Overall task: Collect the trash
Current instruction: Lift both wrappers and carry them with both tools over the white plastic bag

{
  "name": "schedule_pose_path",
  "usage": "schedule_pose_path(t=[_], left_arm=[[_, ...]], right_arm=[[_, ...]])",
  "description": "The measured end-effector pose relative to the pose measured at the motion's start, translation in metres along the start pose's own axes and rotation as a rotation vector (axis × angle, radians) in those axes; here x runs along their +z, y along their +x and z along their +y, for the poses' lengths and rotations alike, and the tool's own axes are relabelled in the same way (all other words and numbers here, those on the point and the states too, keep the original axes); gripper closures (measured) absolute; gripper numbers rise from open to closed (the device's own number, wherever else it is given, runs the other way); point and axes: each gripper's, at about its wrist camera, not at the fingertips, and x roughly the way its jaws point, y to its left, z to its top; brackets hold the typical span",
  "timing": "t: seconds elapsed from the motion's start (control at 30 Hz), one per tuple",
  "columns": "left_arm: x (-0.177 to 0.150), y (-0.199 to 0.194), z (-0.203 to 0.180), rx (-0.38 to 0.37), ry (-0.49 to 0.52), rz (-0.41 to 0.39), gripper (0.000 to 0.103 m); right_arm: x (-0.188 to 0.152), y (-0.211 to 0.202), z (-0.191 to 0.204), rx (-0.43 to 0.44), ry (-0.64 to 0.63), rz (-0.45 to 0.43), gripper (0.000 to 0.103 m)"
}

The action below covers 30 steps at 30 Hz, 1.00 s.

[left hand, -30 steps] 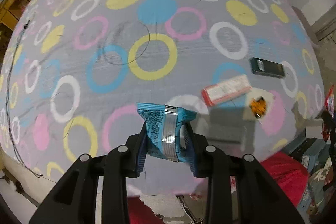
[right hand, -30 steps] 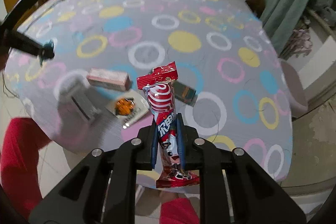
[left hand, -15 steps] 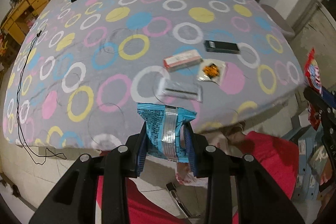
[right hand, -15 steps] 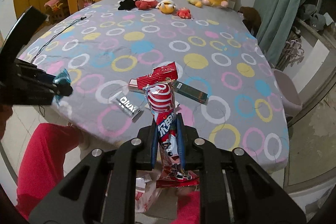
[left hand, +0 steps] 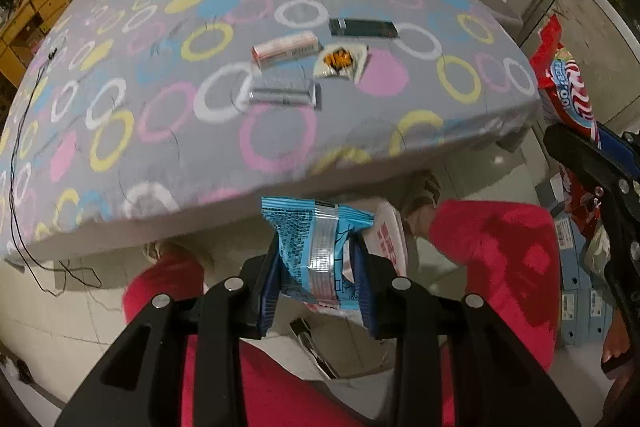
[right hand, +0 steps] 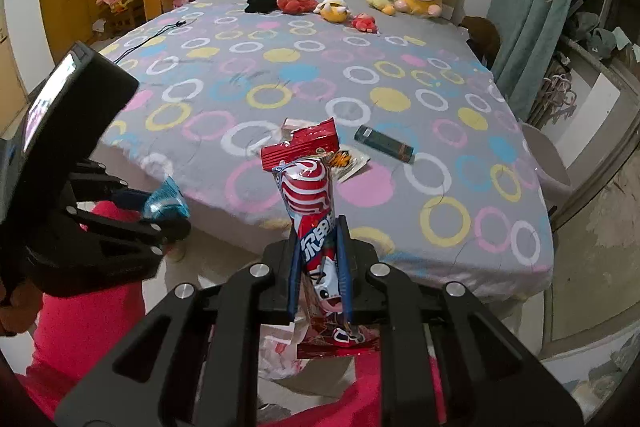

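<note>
Below the left gripper (left hand: 318, 267), a white bag (left hand: 390, 239) with red print is mostly hidden; its contents cannot be made out. The lower end of the red wrapper (right hand: 310, 203) is partly screened by the right gripper (right hand: 320, 267). Left gripper: jaws closed on a crinkled blue foil wrapper (left hand: 316, 251) with a silver seam, held off the bed's edge above the floor. Right gripper: jaws clamped narrow on the tall glossy red wrapper, upright. On the ring-patterned grey bedspread (left hand: 160, 75) lie a pink carton (left hand: 286, 49), a dark flat box (left hand: 364, 27), a silver sachet (left hand: 284, 91), blurred, and a clear packet (left hand: 340, 61) with orange contents.
</note>
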Motion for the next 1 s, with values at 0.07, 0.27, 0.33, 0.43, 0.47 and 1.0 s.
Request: schedule_pose_path(t=[0.07, 0.27, 0.33, 0.43, 0.47, 1.0], left_arm=[[-0.011, 0.002, -0.001, 0.004, -0.006, 0.006, 0.071], [-0.035, 0.004, -0.001, 0.005, -0.036, 0.007, 0.071], [-0.041, 0.005, -0.003, 0.004, -0.038, 0.008, 0.071], [-0.047, 0.008, -0.006, 0.005, -0.039, 0.004, 0.071], [-0.049, 0.010, -0.007, -0.001, -0.043, 0.005, 0.071], [-0.057, 0.069, 0.000, -0.037, -0.131, 0.072, 0.071]], right_arm=[[-0.007, -0.002, 0.007, 0.005, 0.002, 0.005, 0.087], [-0.025, -0.008, 0.022, 0.005, 0.007, 0.007, 0.087], [-0.030, -0.008, 0.025, 0.001, 0.008, 0.009, 0.087], [-0.037, -0.005, 0.027, 0.003, 0.016, 0.016, 0.087], [-0.039, -0.005, 0.028, 0.005, 0.018, 0.020, 0.087], [-0.064, 0.049, 0.038, 0.014, 0.006, 0.128, 0.087]])
